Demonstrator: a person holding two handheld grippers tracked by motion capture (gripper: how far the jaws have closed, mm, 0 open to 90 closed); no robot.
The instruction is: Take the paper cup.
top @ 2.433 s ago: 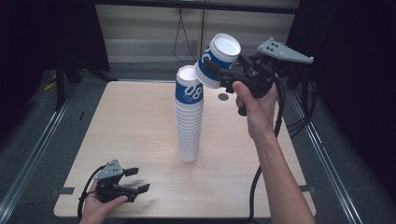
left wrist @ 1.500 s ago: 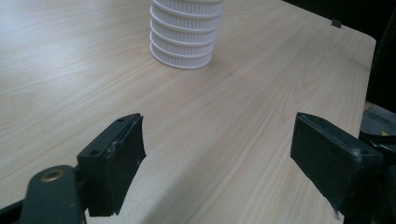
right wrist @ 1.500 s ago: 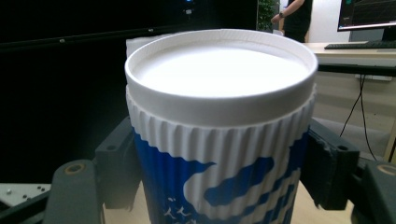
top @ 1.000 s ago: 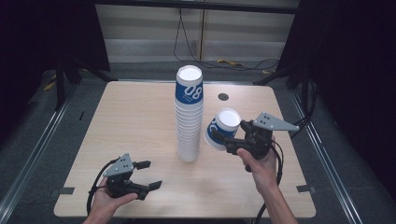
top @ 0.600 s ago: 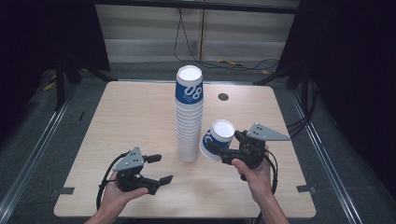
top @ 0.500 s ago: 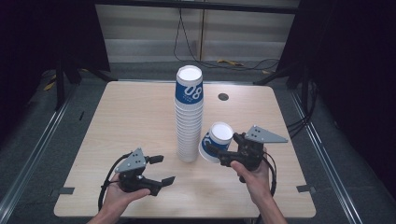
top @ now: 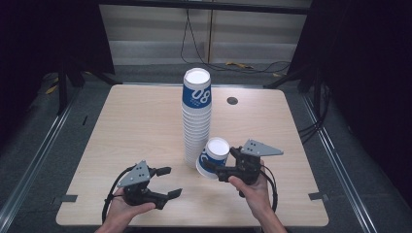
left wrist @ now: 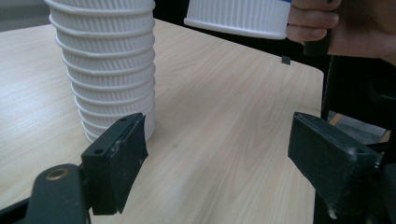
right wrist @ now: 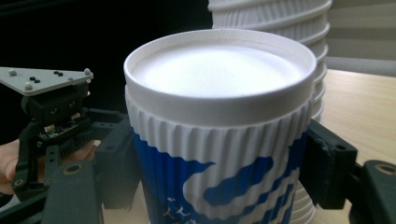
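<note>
Since the frame a moment earlier, the single cup has come down a little lower and nearer in the right tongs, ending close against the foot of the stack, and the left tongs have edged slightly rightward along the near edge.

The room is dark on both sides, with a pale wall panel at the far end and cables lying on the floor beyond. The surface is a light wooden top with a small round dark grommet near its far right part.

The tall stack of cups stands upright at the middle of the surface, mouth up, its top cup blue with white numerals, the lower ones showing as ribbed white rims.

The single cup sits just right of the stack's base, at the near side of it, and is gripped by the right tongs, whose jaws press its ribbed blue-and-white wall from both sides. Its long axis tilts: the open white mouth faces up and to the far right, the base down toward the near left. In the left gripper view its base hangs clear above the wood.

The left tongs are spread wide with nothing between them, low over the near left part of the surface, their jaws aimed right toward the stack's foot, close to it but not touching.
</note>
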